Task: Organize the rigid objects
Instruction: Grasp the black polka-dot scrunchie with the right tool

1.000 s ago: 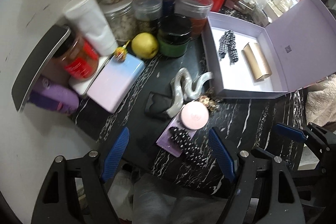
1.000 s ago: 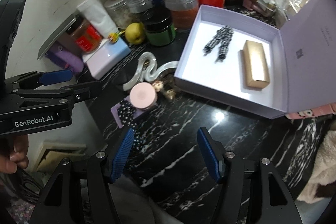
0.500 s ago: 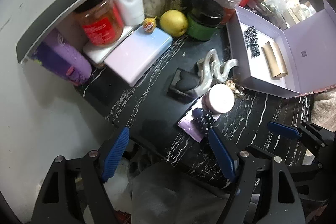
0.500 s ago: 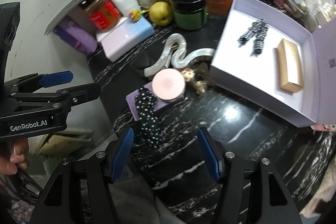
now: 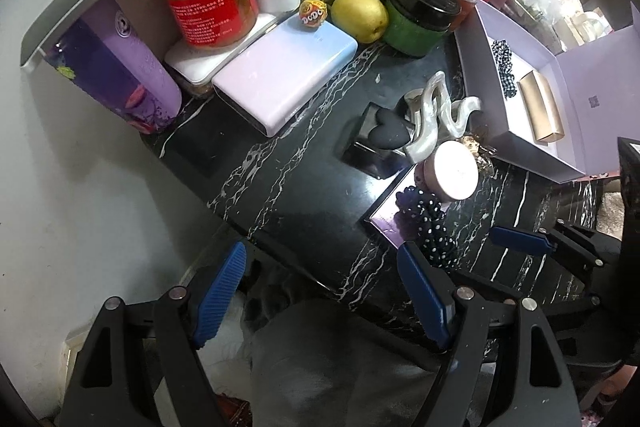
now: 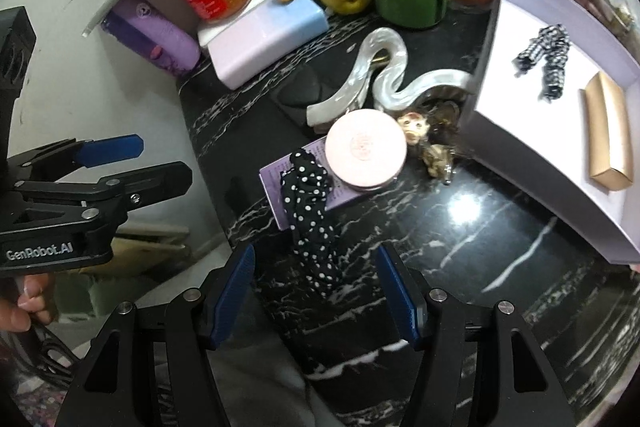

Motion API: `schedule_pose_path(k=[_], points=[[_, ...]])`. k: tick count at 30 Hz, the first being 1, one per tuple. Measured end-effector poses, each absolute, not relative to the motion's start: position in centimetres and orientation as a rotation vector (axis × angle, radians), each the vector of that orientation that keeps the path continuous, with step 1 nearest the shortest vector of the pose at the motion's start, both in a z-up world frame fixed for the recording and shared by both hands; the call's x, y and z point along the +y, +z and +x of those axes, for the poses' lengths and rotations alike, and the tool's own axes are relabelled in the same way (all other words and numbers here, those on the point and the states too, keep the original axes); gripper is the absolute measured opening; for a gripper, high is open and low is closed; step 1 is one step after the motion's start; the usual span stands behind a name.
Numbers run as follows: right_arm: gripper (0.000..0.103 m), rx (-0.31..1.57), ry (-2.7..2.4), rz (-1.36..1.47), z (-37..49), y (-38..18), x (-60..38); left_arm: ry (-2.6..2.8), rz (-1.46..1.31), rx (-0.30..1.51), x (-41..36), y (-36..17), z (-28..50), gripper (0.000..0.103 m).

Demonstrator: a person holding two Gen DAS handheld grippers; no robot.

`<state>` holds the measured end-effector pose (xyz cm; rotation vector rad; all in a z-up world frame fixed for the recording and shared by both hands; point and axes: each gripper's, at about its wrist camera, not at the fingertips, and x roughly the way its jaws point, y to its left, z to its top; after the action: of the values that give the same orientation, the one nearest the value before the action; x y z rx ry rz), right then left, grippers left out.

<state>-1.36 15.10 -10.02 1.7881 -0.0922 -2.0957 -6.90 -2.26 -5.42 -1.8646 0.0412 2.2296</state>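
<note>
On the black marble counter (image 6: 460, 247) lie a round pink compact (image 6: 365, 150) on a purple card (image 6: 280, 187), a black polka-dot scrunchie (image 6: 312, 219), a pearly wavy hair claw (image 6: 380, 75), a small monkey charm (image 6: 420, 131) and a black heart-shaped item (image 5: 387, 131). An open lilac box (image 6: 520, 131) holds a checked scrunchie (image 6: 544, 55) and a gold bar-shaped box (image 6: 608, 131). My right gripper (image 6: 316, 291) is open and empty, just above the polka-dot scrunchie's near end. My left gripper (image 5: 320, 291) is open and empty over the counter's front edge.
Jars, a yellow pear (image 5: 360, 15), a lollipop (image 5: 314, 14), a lilac-blue power bank (image 5: 280, 75) and a purple tube (image 5: 116, 83) crowd the back left by the white wall. The counter's front edge runs just ahead of both grippers.
Both grippers have moved left and closer to the counter, so the pink compact and polka-dot scrunchie now look larger. Both stayed open. Nothing on the counter moved.
</note>
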Motion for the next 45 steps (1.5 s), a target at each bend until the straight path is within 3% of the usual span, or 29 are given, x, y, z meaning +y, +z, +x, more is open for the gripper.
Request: schedule_pose_path(k=[10,14,18,21,45], points=[[0.054,-0.095,-2.026,1.837,-2.4,-12.7,13.9,2.189,-1.891,0.063,-2.6,-6.6,-7.7,0.078],[0.043,-0.088,-1.992,1.856,-2.7,-13.6,13.5,2.173,-1.903,0.07,-2.4,-7.1,-8.1,0.078],[0.024,-0.092,-1.966,1.873,-2.9,-14.4,13.4,2.155,-1.898,0.095,-1.7,-7.4,-8.6,0.078],[0.018,-0.093,-1.967,1.878,-3.0,-14.6,13.5,2.144,-1.886,0.107,-1.2,-7.4,-8.8,0.078],[0.016,-0.233,-2.039,1.937,-1.2,-13.6,19.8,2.027,-1.732,0.182,6.5,-7.1,-8.7,0.078]])
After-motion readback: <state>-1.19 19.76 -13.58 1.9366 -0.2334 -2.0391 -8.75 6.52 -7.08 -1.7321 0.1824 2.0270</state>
